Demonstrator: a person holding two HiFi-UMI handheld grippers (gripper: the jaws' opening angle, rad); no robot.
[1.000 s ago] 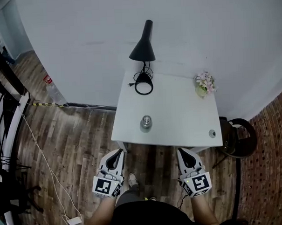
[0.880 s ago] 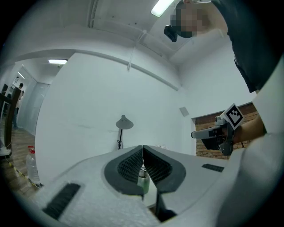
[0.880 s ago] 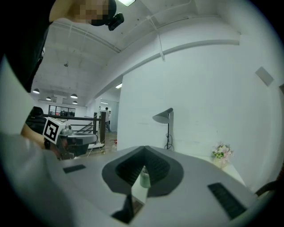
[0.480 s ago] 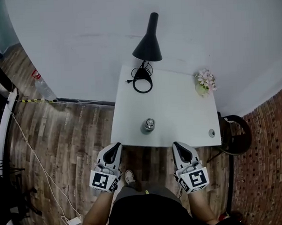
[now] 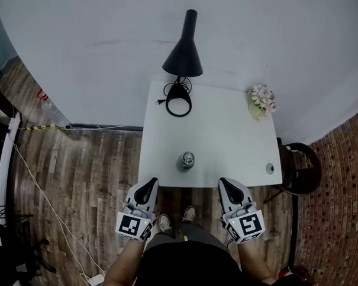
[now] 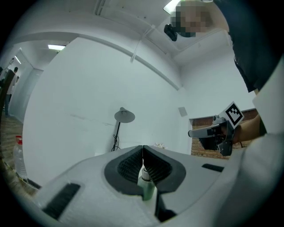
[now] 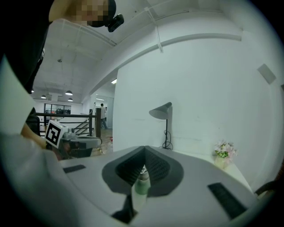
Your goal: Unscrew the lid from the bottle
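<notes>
A small metal bottle with a silver lid stands upright near the front edge of the white table. My left gripper hovers just short of that edge, to the bottle's front left, jaws shut and empty. At the front right, my right gripper is likewise shut on nothing. In the left gripper view the bottle shows beyond the closed jaws of the left gripper, apart from them. The right gripper view has the bottle past the closed tips of the right gripper.
A black desk lamp with a coiled cord stands at the table's back. A small flower pot sits at the back right, and a small round object lies at the front right corner. A dark stool stands to the right, by the brick floor.
Both grippers have edged forward toward the table's front edge. The head view has shifted slightly. The bottle has stayed in place.
</notes>
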